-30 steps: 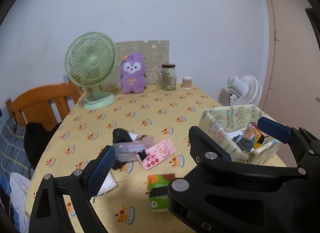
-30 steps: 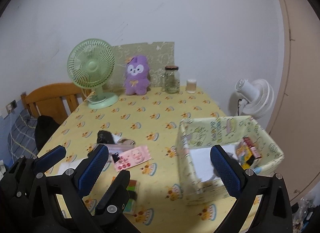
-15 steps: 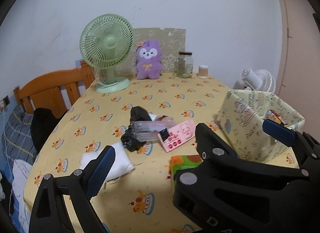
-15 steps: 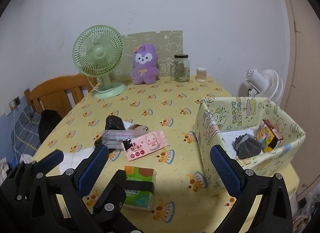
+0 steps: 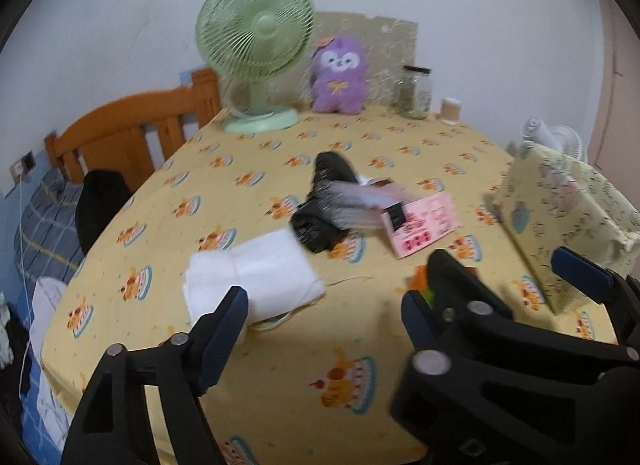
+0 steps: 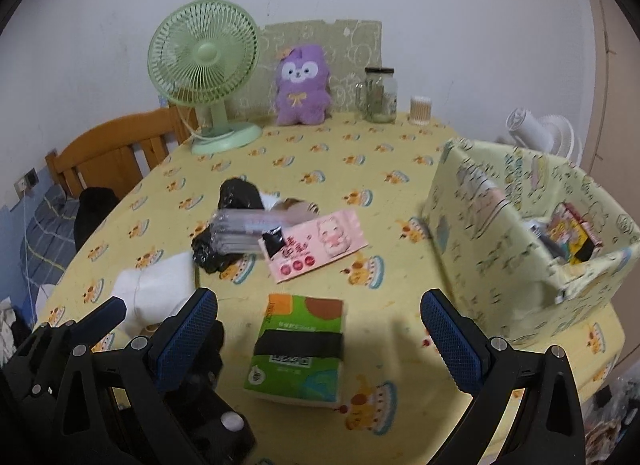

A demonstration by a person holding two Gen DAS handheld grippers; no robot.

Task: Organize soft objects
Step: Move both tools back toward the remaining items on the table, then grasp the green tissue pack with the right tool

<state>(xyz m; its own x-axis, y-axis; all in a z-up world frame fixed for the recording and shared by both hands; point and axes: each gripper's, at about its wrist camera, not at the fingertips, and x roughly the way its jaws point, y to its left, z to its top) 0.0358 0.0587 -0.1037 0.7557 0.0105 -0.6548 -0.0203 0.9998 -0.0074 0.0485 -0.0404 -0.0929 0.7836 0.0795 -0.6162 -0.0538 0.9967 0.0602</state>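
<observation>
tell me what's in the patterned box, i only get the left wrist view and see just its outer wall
observer: The right wrist view looks into the box: colourful packets lean at its right end, with something dark beside them.
operator: and the green thing behind the black gripper
observer: A green tissue pack with a black band, lying flat on the table between the right gripper's open fingers, not gripped.
</observation>
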